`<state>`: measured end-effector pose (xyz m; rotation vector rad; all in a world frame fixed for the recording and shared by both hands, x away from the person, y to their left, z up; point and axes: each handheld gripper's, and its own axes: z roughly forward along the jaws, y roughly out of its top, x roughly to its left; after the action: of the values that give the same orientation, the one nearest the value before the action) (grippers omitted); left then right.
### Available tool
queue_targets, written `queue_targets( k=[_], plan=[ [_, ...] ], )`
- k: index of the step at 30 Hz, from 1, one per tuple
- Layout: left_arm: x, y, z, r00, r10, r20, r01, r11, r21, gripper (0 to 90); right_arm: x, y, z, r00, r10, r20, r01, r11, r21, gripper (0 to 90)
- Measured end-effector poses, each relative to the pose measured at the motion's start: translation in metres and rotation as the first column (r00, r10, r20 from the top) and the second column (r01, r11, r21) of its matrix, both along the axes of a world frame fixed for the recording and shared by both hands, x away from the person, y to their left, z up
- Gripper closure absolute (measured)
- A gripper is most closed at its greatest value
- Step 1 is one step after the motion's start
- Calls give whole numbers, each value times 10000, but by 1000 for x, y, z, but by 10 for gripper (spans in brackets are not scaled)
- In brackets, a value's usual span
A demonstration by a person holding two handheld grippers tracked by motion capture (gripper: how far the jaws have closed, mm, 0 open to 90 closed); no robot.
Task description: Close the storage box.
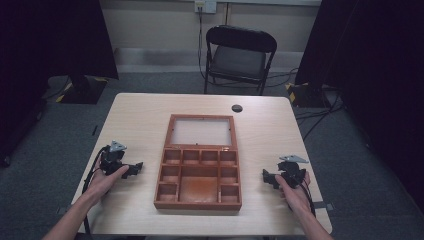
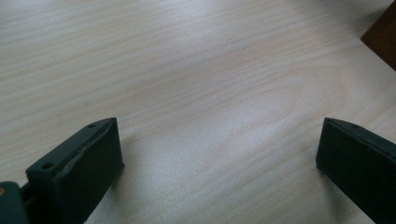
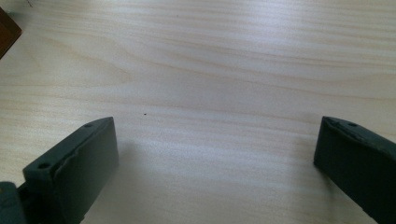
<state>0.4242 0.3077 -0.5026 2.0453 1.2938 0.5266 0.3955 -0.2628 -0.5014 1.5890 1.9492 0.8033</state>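
Note:
A brown wooden box (image 1: 198, 170) lies open in the middle of the light wooden table (image 1: 140, 115). Its glass-paned lid (image 1: 202, 131) is folded back flat, and its base has several small compartments around a larger one. My left gripper (image 1: 136, 169) rests on the table to the left of the box, jaws wide open with nothing between them. My right gripper (image 1: 266, 177) rests to the right of the box, likewise open and empty. In the left gripper view (image 2: 219, 154) a corner of the box (image 2: 383, 37) appears at top right; in the right gripper view (image 3: 217, 151) a corner (image 3: 7, 30) appears at top left.
A small dark round cap (image 1: 237, 108) sits in the tabletop behind the box. A black folding chair (image 1: 239, 57) stands beyond the far edge. Dark curtains hang at both sides, and cables run over the grey floor at right.

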Motion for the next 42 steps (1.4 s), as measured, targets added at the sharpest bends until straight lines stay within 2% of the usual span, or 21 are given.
queue_targets(
  k=[2, 7, 8, 11, 14, 17, 19, 21, 22, 25, 26, 27, 28, 29, 31, 34, 35, 38, 39, 41, 42],
  plan=[
    [0, 0, 2, 9999, -25, -119, 27, 9999, 158, 8, 0, 0, 0, 10000, 6, 3, -6, 10000, -4, 0],
    [-2, -2, 4, 9998, 81, -194, -80, 10000, 48, 71, -1, 1, 1, 9998, -162, -80, 162, 9999, 1, 9],
    [-2, -2, 6, 9998, 112, -166, -109, 9998, 171, 99, -1, 4, 2, 9999, -101, 42, 101, 9999, -33, 83],
    [-2, -1, 6, 9998, 93, -195, -92, 9999, 73, 157, -2, 7, 4, 9999, 71, 123, -71, 10000, 1, 139],
    [0, 1, 8, 9996, 54, -273, -54, 10000, 14, 158, -1, 5, 6, 9999, -109, 59, 107, 9997, 207, 145],
    [1, 0, 9, 9993, -16, -380, 13, 10000, -92, 159, 0, 4, 9, 9999, -57, 103, 54, 9994, 350, 147],
    [2, -1, 10, 9986, -113, -511, 101, 9997, -233, 159, -1, 6, 13, 9996, 231, 182, -238, 9989, 393, 145],
    [1, -3, 12, 9987, -180, -473, 166, 9994, -311, 160, 0, 10, 13, 9976, 693, -39, -692, 9971, 312, 146],
    [1, -5, 15, 9991, -194, -378, 174, 9985, -528, 161, -1, 15, 16, 9952, 980, 4, -979, 9939, 513, 147],
    [0, -8, 21, 9993, -319, -192, 306, 9975, -641, 162, -2, 18, 19, 9921, 1252, 68, -1254, 9908, 519, 153],
    [-1, -10, 24, 9997, -251, -36, 247, 9965, -794, 162, -2, 18, 20, 9910, 1337, 28, -1335, 9879, 790, 147],
    [-1, -12, 26, 9998, -215, -22, 212, 9945, -1029, 166, -2, 18, 22, 9903, 1389, -54, -1380, 9871, 816, 147],
    [-1, -14, 29, 9996, -270, 27, 271, 9930, -1147, 168, -1, 19, 26, 9891, 1471, -59, -1465, 9875, 582, 148],
    [-1, -14, 29, 9996, -270, 27, 271, 9930, -1147, 168, -1, 19, 26, 9891, 1471, -59, -1465, 9875, 582, 148],
    [1, -18, 33, 9986, -518, -73, 510, 9952, -840, 167, 2, 19, 34, 9883, 1526, -14, -1522, 9861, 666, 145],
    [4, -24, 38, 9986, -512, 130, 522, 9946, -898, 167, 5, 21, 42, 9870, 1588, 241, -1602, 9842, 760, 143],
    [4, -26, 38, 9984, -547, 128, 557, 9936, -984, 167, 6, 21, 43, 9863, 1626, 297, -1645, 9831, 806, 143],
    [5, -28, 40, 9979, -633, 126, 642, 9941, -877, 169, 8, 22, 48, 9857, 1627, 438, -1661, 9818, 919, 144],
    [7, -30, 42, 9967, -813, -38, 807, 9932, -843, 167, 9, 22, 50, 9851, 1624, 562, -1676, 9802, 1056, 144],
    [11, -32, 47, 9964, -849, -9, 844, 9918, -962, 166, 15, 23, 55, 9834, 1705, 623, -1771, 9763, 1241, 142],
    [12, -33, 50, 9976, -622, 291, 651, 9914, -1136, 166, 18, 24, 59, 9828, 1710, 702, -1788, 9758, 1260, 142]
  ],
)
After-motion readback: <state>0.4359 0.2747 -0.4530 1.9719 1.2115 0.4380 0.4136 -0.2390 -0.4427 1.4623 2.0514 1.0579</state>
